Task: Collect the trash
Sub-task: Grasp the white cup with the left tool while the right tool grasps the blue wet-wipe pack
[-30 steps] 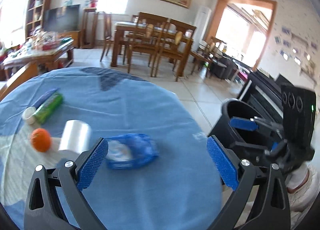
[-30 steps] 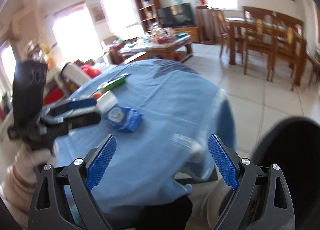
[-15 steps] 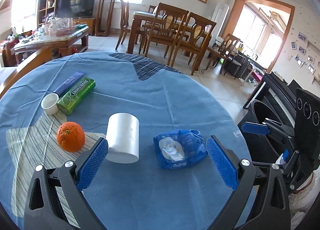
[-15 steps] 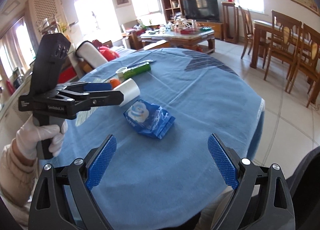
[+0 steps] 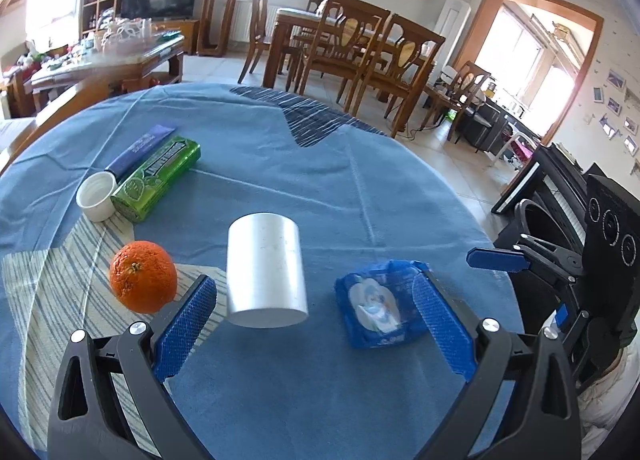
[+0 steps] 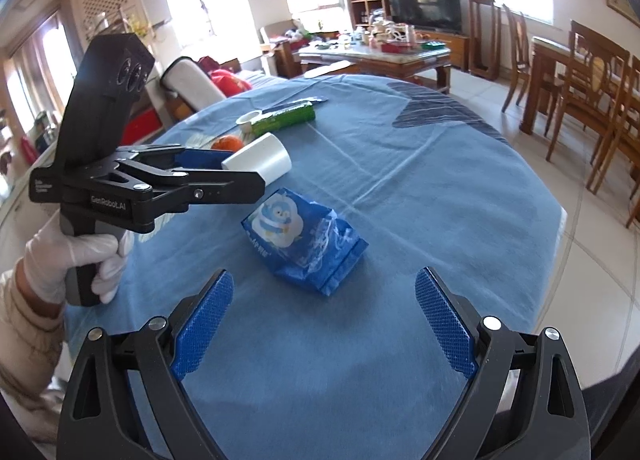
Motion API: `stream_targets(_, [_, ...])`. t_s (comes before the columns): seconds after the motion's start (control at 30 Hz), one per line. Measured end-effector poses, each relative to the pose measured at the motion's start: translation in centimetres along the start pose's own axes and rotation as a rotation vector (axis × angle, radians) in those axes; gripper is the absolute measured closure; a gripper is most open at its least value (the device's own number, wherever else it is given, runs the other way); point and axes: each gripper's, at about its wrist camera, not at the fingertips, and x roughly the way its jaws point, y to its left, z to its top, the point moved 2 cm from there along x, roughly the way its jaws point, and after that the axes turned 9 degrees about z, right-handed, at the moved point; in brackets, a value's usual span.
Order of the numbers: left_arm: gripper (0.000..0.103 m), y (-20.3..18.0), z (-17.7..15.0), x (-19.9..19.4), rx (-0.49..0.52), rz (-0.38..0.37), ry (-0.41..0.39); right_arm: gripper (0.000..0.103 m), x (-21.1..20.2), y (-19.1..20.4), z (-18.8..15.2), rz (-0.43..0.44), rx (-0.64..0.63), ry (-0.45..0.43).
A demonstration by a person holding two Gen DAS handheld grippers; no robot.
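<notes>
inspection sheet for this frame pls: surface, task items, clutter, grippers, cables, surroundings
Surface: round table under a blue cloth, with a striped patch at its left.
Job's things: crumpled blue wrapper lying flat near the table edge; black bin on the floor beside the table.
Clutter: white cup on its side, orange, green packet, purple packet, small white cap.
Grippers: left gripper open, empty, over the cup and wrapper; right gripper open, empty, facing the wrapper.
Cables: one on the floor by the dining chairs.
Surroundings: living room, TV, coffee table.
</notes>
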Motion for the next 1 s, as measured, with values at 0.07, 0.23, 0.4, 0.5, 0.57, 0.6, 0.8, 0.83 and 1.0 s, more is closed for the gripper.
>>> stream_targets(0.07, [0.006,0.2,0.1,0.3,-0.006,-0.003,0.01,0.012,0.9,0.0,0.6,-0.007,-0.028,0.018])
stream_targets(0.23, [0.006,0.1,0.2,0.8,-0.018,-0.026,0.022,0.012,3.0,0.1,1.5,0.0,-0.068,0.087])
stream_targets(0.4, [0.018,0.4,0.2,0.9,-0.035,-0.036,0.024,0.012,3.6,0.4,2.1,0.003,-0.108,0.116])
stream_targets(0.5, [0.024,0.7,0.2,0.9,-0.048,-0.04,0.02,0.012,4.2,0.6,2.3,0.001,-0.132,0.15])
stream_targets(0.57, [0.037,0.7,0.3,0.9,-0.041,-0.033,0.023,0.012,4.8,0.9,2.5,0.003,-0.155,0.174])
stream_targets(0.6, [0.044,0.6,0.4,0.9,-0.034,-0.026,0.025,0.012,5.0,1.1,2.6,0.002,-0.167,0.18])
stream_targets(0.8, [0.047,1.2,0.4,0.8,-0.053,-0.047,0.023,0.012,5.8,1.2,2.9,0.021,-0.194,0.229])
stream_targets(0.83, [0.047,1.2,0.3,0.8,-0.056,-0.047,0.022,0.013,5.9,1.2,3.0,0.022,-0.195,0.231])
stream_targets(1.0, [0.052,1.4,0.3,0.8,-0.064,-0.06,0.02,0.041,5.7,0.7,3.6,0.02,-0.162,0.21])
